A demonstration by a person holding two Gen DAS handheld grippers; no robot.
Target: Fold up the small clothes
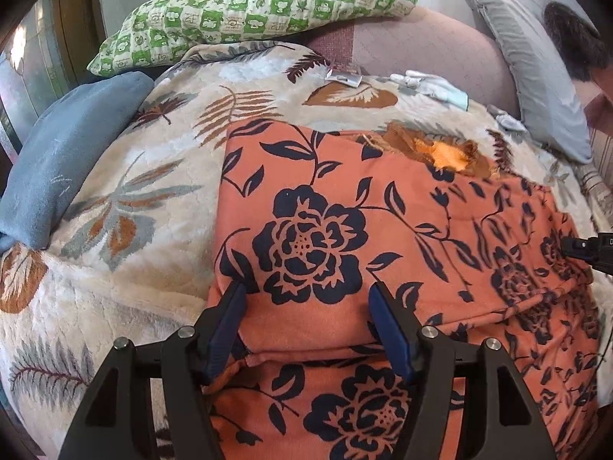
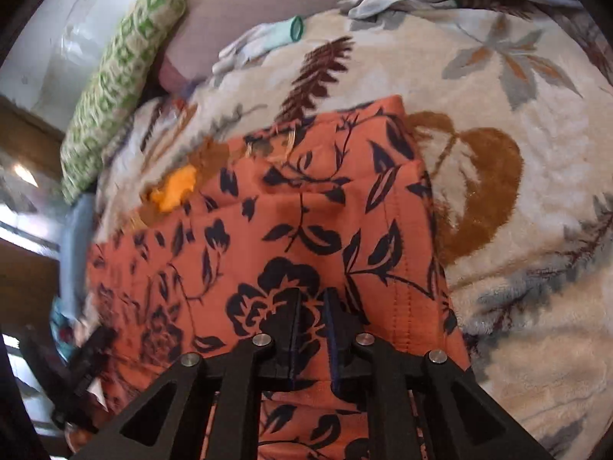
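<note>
Lying on a leaf-print blanket point(image 1: 115, 161), orange floral garment point(image 1: 325, 199); left hand-held gripper point(image 1: 306, 295) gaping empty, right point(image 2: 312, 299) nearly closed

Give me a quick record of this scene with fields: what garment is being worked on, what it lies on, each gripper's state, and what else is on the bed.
garment: orange floral garment, partly folded, one layer over another
surface: leaf-print blanket
left gripper: open, over the garment's folded edge
right gripper: nearly shut, low over the garment; grip on cloth unclear
nearby: green checked pillow, blue cushion, grey pillow, pale gloves
</note>
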